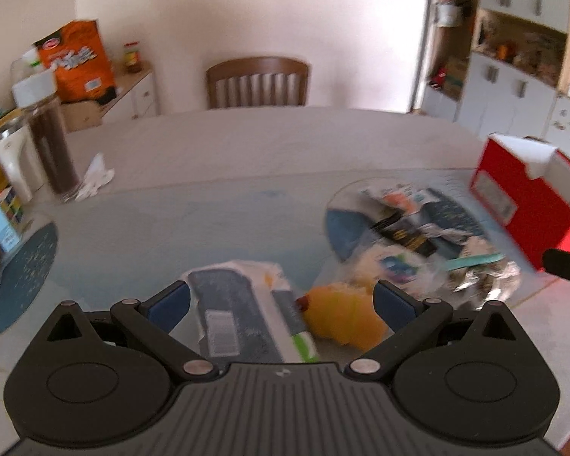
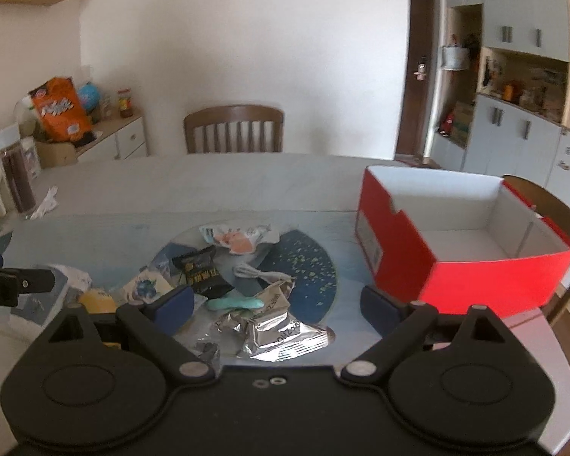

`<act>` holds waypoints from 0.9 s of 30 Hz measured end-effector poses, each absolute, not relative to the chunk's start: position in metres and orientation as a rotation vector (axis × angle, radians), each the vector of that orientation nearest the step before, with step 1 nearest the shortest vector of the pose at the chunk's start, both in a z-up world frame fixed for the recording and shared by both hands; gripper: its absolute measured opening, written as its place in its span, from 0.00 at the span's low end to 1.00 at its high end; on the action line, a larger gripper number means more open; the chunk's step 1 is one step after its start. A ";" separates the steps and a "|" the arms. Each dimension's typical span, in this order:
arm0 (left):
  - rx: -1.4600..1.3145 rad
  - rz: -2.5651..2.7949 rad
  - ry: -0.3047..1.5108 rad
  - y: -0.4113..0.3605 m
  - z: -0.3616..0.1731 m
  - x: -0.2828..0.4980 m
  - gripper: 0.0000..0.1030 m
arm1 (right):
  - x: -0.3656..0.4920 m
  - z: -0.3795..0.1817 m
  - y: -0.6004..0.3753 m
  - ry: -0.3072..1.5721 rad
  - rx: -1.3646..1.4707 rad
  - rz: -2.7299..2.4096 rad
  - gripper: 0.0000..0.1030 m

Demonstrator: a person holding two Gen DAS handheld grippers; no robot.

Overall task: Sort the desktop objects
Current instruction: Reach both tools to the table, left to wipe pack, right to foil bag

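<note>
My left gripper is open above a blue-and-white tissue pack and a yellow soft toy, both lying between its blue pads without touching them. My right gripper is open too, hovering over a pile of wrappers on a round blue mat: a silver foil packet, a teal stick, a black snack packet and a pink-and-white wrapper. A red cardboard box with a white, empty inside stands to the right of the pile. The left gripper's tip shows at the left edge of the right wrist view.
A tall jar of dark grains, a white bottle, a crumpled tissue and a small colourful box stand at the table's left. A wooden chair is at the far side, another chair behind the red box.
</note>
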State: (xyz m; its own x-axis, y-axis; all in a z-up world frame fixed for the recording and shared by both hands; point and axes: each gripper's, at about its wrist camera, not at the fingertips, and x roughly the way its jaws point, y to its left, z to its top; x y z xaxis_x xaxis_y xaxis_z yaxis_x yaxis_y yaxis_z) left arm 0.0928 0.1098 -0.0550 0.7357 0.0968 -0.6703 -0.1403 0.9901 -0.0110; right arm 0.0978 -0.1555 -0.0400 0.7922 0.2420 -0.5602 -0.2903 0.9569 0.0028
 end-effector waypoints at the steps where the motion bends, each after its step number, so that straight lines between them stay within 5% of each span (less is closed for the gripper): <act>1: -0.056 0.154 0.745 0.110 -0.060 0.094 1.00 | 0.102 -0.043 -0.156 0.598 -0.093 0.297 0.92; 23: -0.018 0.259 0.837 0.115 -0.112 0.113 0.99 | 0.162 -0.104 -0.151 0.748 -0.229 0.401 0.79; 27: -0.022 0.240 0.852 0.118 -0.117 0.118 0.89 | 0.167 -0.110 -0.145 0.761 -0.242 0.419 0.74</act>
